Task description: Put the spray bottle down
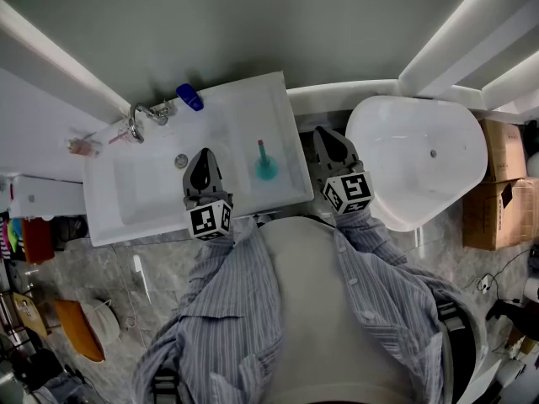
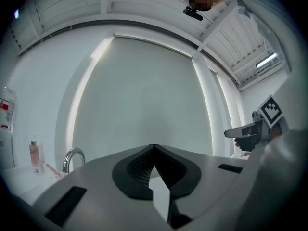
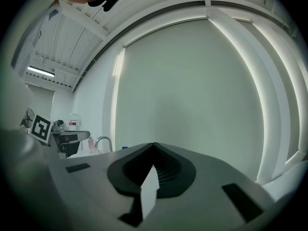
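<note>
Left gripper (image 1: 203,160): jaws pressed together, tips meeting, nothing between them; it points level toward the plain wall, held over the near edge of the sink.
Right gripper (image 1: 328,141): jaws also closed tip to tip and empty; it points level the same way, held past the right end of the sink.
Spray bottle (image 1: 266,165): teal, resting on the flat white top of the sink, between the two grippers, to the right of the left gripper and left of the right one, touching neither.
Sink (image 1: 114,213): white, with its basin ahead and to the left of the left gripper.
Faucet (image 1: 141,118): chrome, ahead and left of the left gripper, at the far edge of the basin.
Blue object (image 1: 189,97): ahead of the left gripper, at the far rim of the sink, just right of the faucet.
Pink bottle (image 2: 33,155): small, far left of the left gripper, beside the faucet.
Tub (image 1: 417,154): white, rounded, just right of the right gripper.
Cardboard boxes (image 1: 497,183): on the floor, beyond the tub to the right.
</note>
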`<state>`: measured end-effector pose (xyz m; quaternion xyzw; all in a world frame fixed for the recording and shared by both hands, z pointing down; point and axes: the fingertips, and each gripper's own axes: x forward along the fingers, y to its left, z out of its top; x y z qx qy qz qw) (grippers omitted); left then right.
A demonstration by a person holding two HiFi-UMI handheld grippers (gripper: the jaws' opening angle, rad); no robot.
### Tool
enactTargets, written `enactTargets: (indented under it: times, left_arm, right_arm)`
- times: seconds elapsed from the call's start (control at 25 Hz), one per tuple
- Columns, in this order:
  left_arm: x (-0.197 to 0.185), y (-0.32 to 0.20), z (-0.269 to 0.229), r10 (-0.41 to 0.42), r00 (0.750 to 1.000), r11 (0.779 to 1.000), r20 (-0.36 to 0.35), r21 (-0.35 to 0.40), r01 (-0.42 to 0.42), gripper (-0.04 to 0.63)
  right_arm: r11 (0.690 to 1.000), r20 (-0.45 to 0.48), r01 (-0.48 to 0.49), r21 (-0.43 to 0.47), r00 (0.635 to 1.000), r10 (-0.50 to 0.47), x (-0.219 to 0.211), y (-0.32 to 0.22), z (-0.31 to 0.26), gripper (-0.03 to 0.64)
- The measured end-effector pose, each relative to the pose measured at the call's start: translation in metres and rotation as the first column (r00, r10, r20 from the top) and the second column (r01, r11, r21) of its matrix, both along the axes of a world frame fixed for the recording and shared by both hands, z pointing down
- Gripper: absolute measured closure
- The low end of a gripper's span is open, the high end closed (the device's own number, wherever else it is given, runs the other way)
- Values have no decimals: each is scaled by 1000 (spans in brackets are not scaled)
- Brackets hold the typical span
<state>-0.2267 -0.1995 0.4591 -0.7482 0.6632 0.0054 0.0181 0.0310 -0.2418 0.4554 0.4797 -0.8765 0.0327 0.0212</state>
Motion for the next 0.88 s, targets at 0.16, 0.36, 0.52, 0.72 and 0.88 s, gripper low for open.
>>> enactTargets:
  times: [0.16,0.36,0.52,0.72,0.88]
  left_arm:
    - [-1,-1,-1,-1,1000,1000,0,2,1,594]
    - [-1,0,0,-2,1000,1000,2,-3,2,594]
    - [2,2,1,0,1000,1000,0,-3,0,594]
    - [5,4,2,3,1000,1000,0,-4,-3,594]
    - [7,5,4,6,1000,1000,1,-4,-6,594]
  right_arm:
    - [1000,0,2,1,1000,-2,-1,-1,-1,603]
    - [1000,13,7,-1,1000,-7,-1,0,-1,603]
    - [1000,19,9,-2,1000,-9,1,1,0,603]
    - [1000,17,12,-7,1000,-12,2,3,3,602]
    - [1000,16,14,-7,1000,-14,3,5,5,601]
